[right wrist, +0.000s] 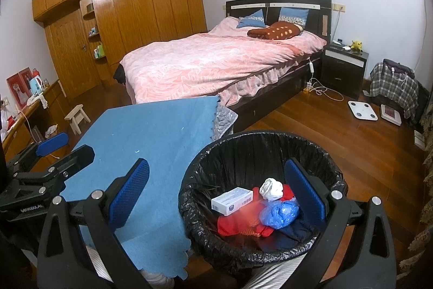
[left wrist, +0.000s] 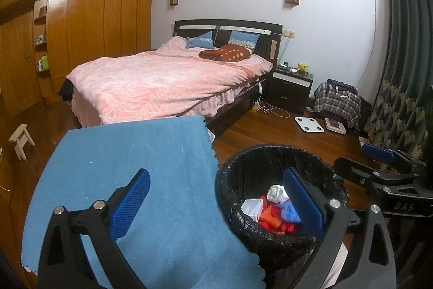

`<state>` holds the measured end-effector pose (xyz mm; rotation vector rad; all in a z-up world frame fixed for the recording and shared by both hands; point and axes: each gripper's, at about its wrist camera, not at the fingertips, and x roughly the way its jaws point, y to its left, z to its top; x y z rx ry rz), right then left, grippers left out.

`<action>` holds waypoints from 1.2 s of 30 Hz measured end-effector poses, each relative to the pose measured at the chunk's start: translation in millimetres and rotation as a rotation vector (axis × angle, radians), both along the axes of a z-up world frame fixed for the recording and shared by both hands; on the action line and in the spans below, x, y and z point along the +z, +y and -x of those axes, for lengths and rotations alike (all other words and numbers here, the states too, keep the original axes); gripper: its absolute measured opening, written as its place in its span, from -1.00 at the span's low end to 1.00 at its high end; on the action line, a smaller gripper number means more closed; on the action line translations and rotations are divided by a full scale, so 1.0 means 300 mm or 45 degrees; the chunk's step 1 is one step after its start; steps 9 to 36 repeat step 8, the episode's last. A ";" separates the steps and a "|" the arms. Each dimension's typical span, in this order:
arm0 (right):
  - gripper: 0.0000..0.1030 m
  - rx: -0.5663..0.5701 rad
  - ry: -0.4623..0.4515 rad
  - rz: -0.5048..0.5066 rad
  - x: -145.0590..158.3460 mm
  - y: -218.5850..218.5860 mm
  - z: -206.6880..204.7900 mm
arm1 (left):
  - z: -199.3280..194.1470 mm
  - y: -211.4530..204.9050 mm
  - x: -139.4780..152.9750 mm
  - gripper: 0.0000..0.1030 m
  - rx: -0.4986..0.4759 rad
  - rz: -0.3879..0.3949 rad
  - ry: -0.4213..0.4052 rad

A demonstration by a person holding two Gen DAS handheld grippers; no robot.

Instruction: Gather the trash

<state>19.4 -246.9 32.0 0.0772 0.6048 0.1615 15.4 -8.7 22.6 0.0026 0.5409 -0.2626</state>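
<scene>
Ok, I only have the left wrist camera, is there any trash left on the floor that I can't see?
Observer: Possibly. The right wrist view shows a crumpled white thing on the floor beside the wooden stool, below the side counter. I can't tell what it is.
Operator: Anything on that counter?
Observer: A light blue kettle stands there, with red framed pictures upright against the wall.
Operator: And in the bin, what's under the blue bag?
Observer: In the bin, a dark navy item lies beneath the blue plastic bag.
</scene>
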 end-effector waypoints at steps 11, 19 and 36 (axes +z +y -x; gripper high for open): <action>0.89 0.003 0.001 0.003 0.002 0.000 -0.004 | -0.002 -0.002 0.000 0.88 0.000 -0.001 0.001; 0.89 0.003 0.001 0.003 0.002 0.000 -0.004 | -0.002 -0.002 0.000 0.88 0.000 -0.001 0.001; 0.89 0.003 0.001 0.003 0.002 0.000 -0.004 | -0.002 -0.002 0.000 0.88 0.000 -0.001 0.001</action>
